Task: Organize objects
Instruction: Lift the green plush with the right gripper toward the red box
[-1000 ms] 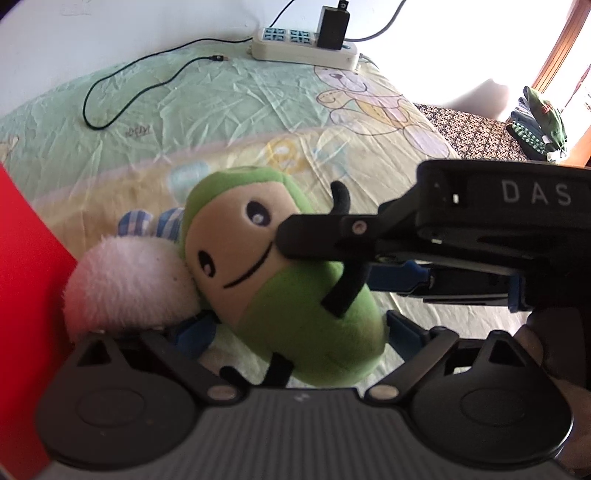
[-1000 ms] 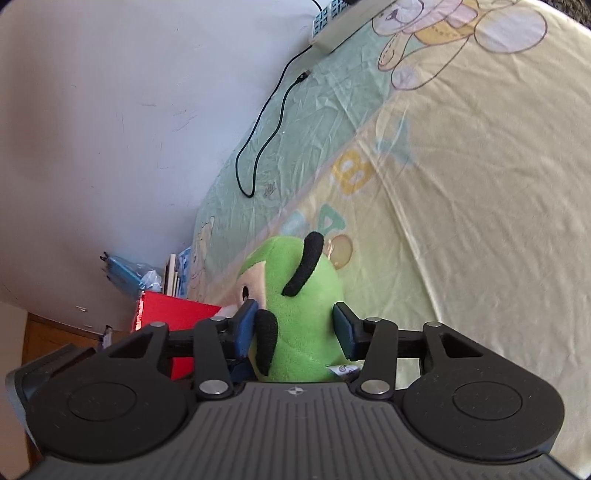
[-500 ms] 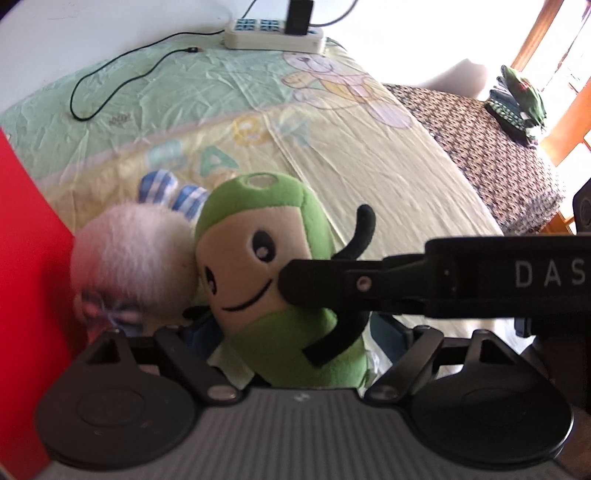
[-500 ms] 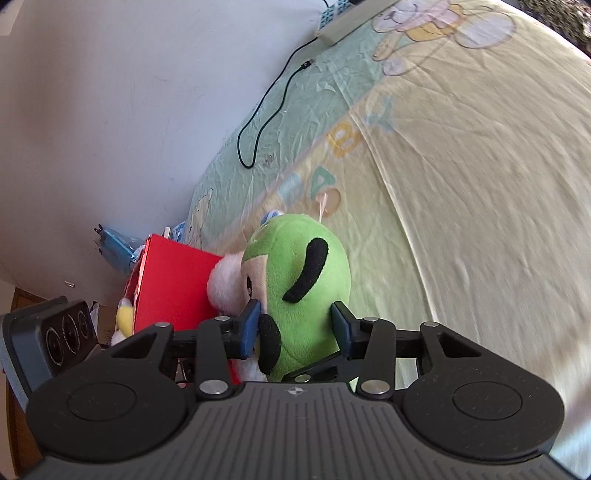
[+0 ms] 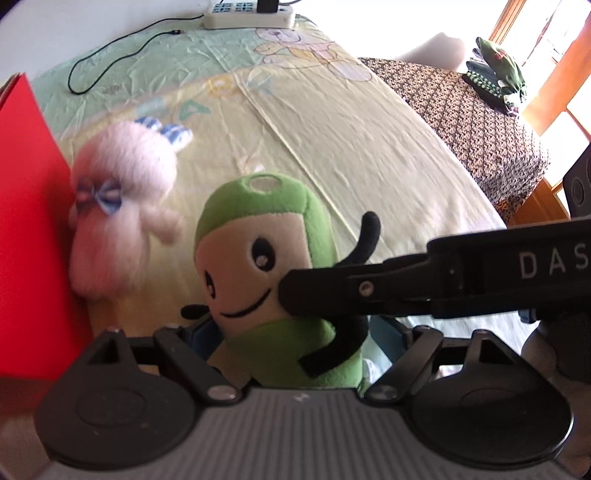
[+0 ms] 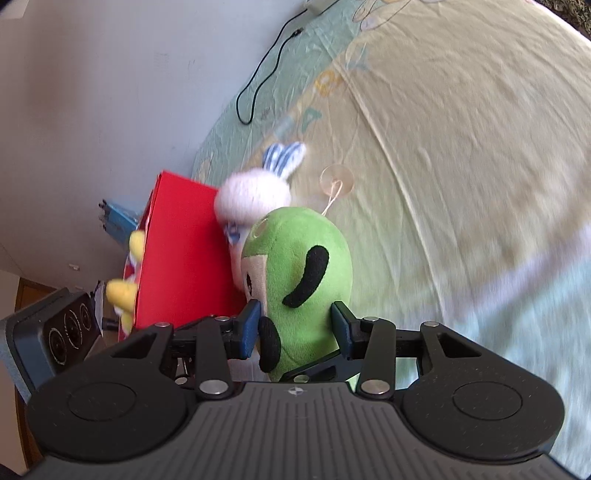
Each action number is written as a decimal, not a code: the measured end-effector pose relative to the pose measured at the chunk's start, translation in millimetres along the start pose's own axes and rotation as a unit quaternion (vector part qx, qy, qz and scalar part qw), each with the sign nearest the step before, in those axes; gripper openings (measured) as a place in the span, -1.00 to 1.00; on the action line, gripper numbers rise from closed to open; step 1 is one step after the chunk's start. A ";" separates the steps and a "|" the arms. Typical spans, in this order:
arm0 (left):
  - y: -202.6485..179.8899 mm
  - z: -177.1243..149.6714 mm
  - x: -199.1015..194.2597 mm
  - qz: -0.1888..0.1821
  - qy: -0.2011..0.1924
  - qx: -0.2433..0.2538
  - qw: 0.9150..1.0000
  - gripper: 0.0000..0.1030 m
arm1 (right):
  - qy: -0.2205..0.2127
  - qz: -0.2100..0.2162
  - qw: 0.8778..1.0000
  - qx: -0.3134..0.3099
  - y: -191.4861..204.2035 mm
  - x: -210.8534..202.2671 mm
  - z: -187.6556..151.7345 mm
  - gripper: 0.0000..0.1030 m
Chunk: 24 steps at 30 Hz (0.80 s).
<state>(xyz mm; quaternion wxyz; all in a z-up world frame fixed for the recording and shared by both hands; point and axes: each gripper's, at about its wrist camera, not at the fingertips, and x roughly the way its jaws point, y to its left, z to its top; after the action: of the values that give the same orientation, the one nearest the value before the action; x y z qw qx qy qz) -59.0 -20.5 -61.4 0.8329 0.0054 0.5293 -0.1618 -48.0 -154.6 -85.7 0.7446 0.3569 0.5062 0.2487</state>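
Observation:
A green plush toy [image 5: 273, 280] with a beige face and black limbs is held up above the bed. My left gripper [image 5: 291, 336] is shut on its lower body. My right gripper [image 6: 295, 328] is also shut on the green plush toy [image 6: 299, 280], pads pressing both its sides; its finger crosses the left wrist view [image 5: 369, 291]. A fluffy white bunny plush [image 5: 122, 203] with blue checked ears lies on the sheet against a red box [image 5: 29, 236], also in the right wrist view [image 6: 255, 192].
The red box [image 6: 181, 254] stands at the bed's left edge by the wall, with yellow toys [image 6: 122, 291] in it. A power strip [image 5: 247, 14] and black cable [image 5: 110, 55] lie at the far end. A patterned cloth [image 5: 461, 122] covers the right side.
The green plush has been lifted up and away from the white bunny, which now lies apart against the red box. Both grippers rose with it.

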 end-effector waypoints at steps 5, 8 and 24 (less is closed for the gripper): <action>-0.7 -12.1 -11.8 0.012 -0.010 -0.004 1.000 0.61 | 0.014 0.005 1.000 -0.020 9.6 -1.4 -11.1 -0.13; 0.3 -19.0 -22.2 0.024 -0.020 -0.002 1.000 0.61 | 0.022 0.012 0.999 -0.038 18.2 -1.5 -15.3 -0.13; 23.5 -66.2 -81.3 0.071 -0.056 -0.054 0.994 0.61 | 0.097 0.063 0.983 -0.140 66.8 16.8 -44.3 -0.13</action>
<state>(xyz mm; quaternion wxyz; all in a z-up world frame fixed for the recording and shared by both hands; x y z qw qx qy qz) -142.3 35.2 -22.4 0.8699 -0.0113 0.4876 -0.0734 -83.7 -88.4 -53.4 0.7176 0.2546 0.5128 0.3966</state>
